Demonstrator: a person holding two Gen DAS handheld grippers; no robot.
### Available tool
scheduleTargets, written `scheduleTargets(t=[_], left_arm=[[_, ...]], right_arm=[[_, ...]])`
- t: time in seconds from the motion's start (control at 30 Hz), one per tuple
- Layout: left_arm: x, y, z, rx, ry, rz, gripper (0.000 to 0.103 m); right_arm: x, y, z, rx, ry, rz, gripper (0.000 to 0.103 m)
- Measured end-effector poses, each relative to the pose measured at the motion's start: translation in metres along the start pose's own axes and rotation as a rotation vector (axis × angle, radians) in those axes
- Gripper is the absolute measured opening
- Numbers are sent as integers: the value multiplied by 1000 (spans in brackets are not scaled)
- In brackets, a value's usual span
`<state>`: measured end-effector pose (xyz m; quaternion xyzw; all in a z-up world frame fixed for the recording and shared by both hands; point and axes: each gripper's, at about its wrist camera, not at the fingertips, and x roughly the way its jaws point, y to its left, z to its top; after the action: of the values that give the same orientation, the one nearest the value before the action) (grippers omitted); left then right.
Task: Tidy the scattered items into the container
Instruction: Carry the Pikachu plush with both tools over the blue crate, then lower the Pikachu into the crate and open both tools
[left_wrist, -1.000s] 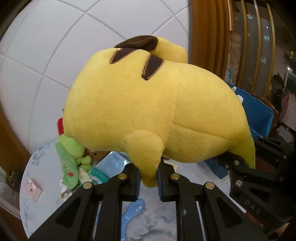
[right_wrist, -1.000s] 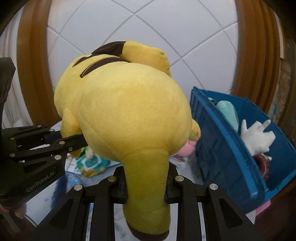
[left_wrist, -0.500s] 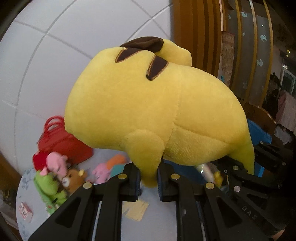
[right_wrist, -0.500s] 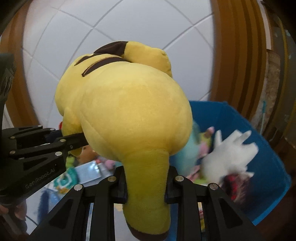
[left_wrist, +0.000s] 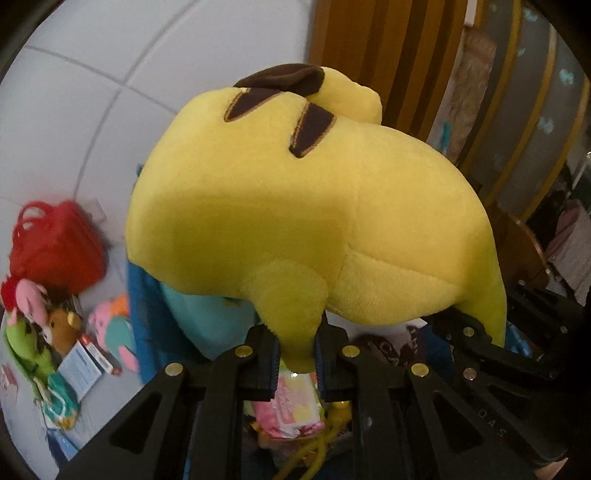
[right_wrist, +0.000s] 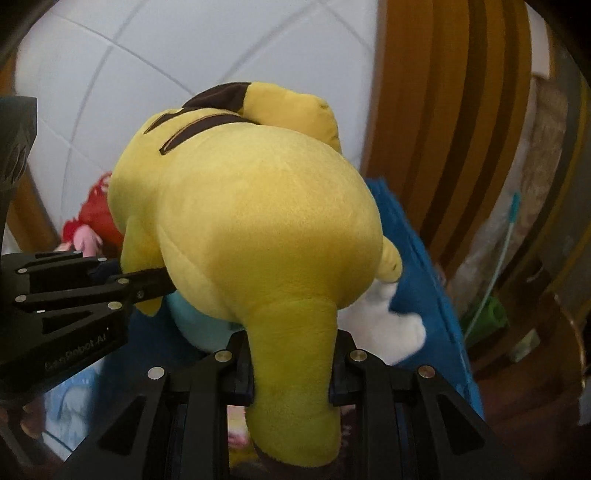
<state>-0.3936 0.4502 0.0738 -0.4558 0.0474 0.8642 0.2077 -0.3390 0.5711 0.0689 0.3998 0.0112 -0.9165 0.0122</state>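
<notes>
Plush (left_wrist: 295, 206), big yellow one, is off the table and carried by both grippers at once. Too bulky and floppy for a single pinch, so each takes an appendage. Left gripper (left_wrist: 295, 363) has its fingers clamped on a stubby foot; the fabric is squeezed thin between the pads. Right gripper (right_wrist: 291, 369) has its fingers clamped round the thick tail base, which fills the gap, so the opening is wider there. Body hangs forward of both, brown back stripes up, head away from the cameras.

Position: plush sits over the blue container (right_wrist: 424, 280), which already holds a teal plush (left_wrist: 207, 325), a white glove-shaped toy (right_wrist: 391, 325) and a pink packet (left_wrist: 291, 402) directly under the left fingers. My read: carry is about done, release next.

Pose: both grippers are pitched steeply down, side by side, the left one visible at the left edge of the right wrist view. Background is motion-blurred.

Left on the table beside the container: red bag (left_wrist: 55, 243), pink toy (left_wrist: 31, 301), small bear (left_wrist: 64, 325), green plush (left_wrist: 26, 343), a flat box (left_wrist: 79, 365).

Risk: plush is wider than the free space, may perch on the contents.
</notes>
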Motion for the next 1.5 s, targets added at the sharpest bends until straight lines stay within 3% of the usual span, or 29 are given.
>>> scheduleTargets(t=[0.13,0.23,0.37,0.43,0.47,0.53,0.63,0.8,0.9,1.17,1.5], left_arm=[[30,-17,-5,17,74,22,15],[37,-19,-8,12,78,15,16],[40,-21,-12,25,89,54,28],[39,-22,-17,40,79,80,54],[36,-22,-18,45,66,107,58],[32,-21,-21,56,44,149,64],[28,-14,-28,40,46,140,65],[22,-8,-33,30,42,146,65],[16,-10,-42,37,18,162,65],[-18,1,-81,13,-63,156,65],[-57,29,-135,-16,-156,233,65]], right_arm=[[22,-19,-17,-5,64,14,26],[33,-35,-24,5,82,32,26],[31,-34,-28,2,78,57,30],[30,-33,-31,-10,77,42,39],[31,-33,-32,-14,76,36,43],[30,-33,-34,-12,68,3,67],[27,-35,-38,-3,56,-39,88],[18,-27,-44,-7,35,-56,93],[10,-24,-46,7,15,-63,103],[-16,-11,-64,41,-31,-105,103],[-39,30,-102,79,-102,-77,103]])
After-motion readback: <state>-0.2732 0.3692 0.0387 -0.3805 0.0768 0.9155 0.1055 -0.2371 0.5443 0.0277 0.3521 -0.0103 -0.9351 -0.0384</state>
